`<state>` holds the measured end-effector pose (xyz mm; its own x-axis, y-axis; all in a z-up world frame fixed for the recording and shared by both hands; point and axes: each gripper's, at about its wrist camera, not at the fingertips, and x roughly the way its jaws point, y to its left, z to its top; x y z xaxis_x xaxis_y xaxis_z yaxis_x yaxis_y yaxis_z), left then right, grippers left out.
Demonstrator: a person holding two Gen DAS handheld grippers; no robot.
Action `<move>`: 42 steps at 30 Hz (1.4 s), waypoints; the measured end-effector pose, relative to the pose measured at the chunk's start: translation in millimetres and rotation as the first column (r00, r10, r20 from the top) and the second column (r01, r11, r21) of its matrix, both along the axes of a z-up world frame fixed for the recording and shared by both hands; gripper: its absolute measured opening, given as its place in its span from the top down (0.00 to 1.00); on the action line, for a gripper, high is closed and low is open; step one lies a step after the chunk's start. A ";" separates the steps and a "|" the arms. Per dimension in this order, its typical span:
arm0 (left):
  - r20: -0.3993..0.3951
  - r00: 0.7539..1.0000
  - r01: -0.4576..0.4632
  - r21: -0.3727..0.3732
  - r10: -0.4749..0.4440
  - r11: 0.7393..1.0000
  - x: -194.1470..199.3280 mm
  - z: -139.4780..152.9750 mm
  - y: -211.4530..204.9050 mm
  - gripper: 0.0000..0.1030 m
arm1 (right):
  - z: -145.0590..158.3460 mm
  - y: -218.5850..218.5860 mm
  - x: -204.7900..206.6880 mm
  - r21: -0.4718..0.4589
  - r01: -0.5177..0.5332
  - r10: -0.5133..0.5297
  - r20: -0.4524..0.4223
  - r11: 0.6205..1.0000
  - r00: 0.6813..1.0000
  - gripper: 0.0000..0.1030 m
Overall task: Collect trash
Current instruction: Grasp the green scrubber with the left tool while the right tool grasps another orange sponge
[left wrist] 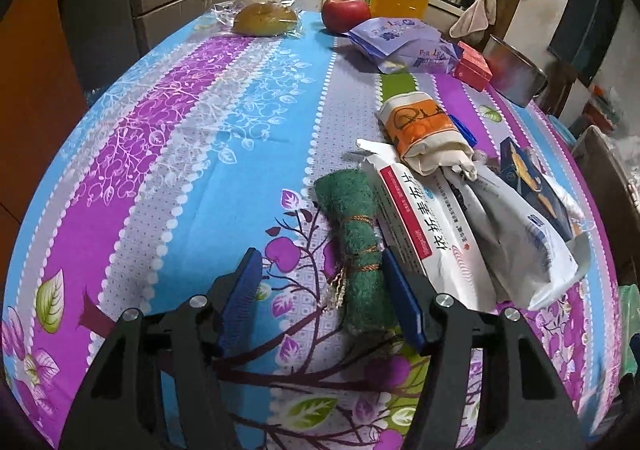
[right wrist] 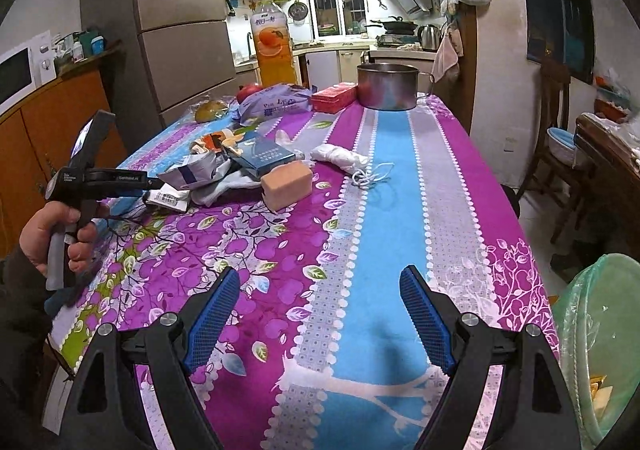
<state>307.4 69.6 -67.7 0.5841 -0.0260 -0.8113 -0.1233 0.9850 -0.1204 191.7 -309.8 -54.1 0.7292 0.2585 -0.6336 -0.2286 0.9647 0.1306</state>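
Observation:
My left gripper [left wrist: 320, 294] is open low over the patterned tablecloth [left wrist: 192, 154]. A rolled green scouring pad [left wrist: 356, 246] tied with cord lies between its fingers, close to the right one. Beside it is a pile of trash: a white medicine box [left wrist: 416, 218], grey-white wrappers [left wrist: 516, 234] and a rolled orange-and-white wrapper [left wrist: 424, 130]. My right gripper [right wrist: 320, 314] is open and empty above bare cloth. From the right wrist view the pile [right wrist: 224, 166] lies far left by the left gripper's body [right wrist: 100, 178], with a tan sponge block [right wrist: 286, 184] and a crumpled white mask [right wrist: 344, 158] nearby.
At the far end stand an orange juice bottle [right wrist: 274, 46], an apple [left wrist: 346, 12], wrapped bread [left wrist: 264, 18], a purple snack bag [left wrist: 404, 44], a red box [right wrist: 334, 96] and a steel pot [right wrist: 388, 86]. A green-lined bin [right wrist: 604, 342] sits at the table's right edge.

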 end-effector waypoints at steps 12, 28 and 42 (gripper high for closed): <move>0.035 0.999 0.004 0.072 -0.007 0.997 0.9 -0.6 -8.6 0.61 | -5.1 26.9 51.6 -0.050 -0.098 0.096 -0.046 0.994 0.994 0.26; 0.065 0.998 0.021 0.059 -0.025 0.998 -4.5 -1.6 -10.6 0.64 | -32.8 80.7 171.7 -0.184 -0.375 0.347 -0.164 0.909 0.923 0.26; 0.065 0.998 0.021 0.048 -0.025 0.999 -5.3 -0.9 -10.9 0.66 | -31.9 84.4 158.2 -0.152 -0.358 0.342 -0.117 0.921 0.932 0.50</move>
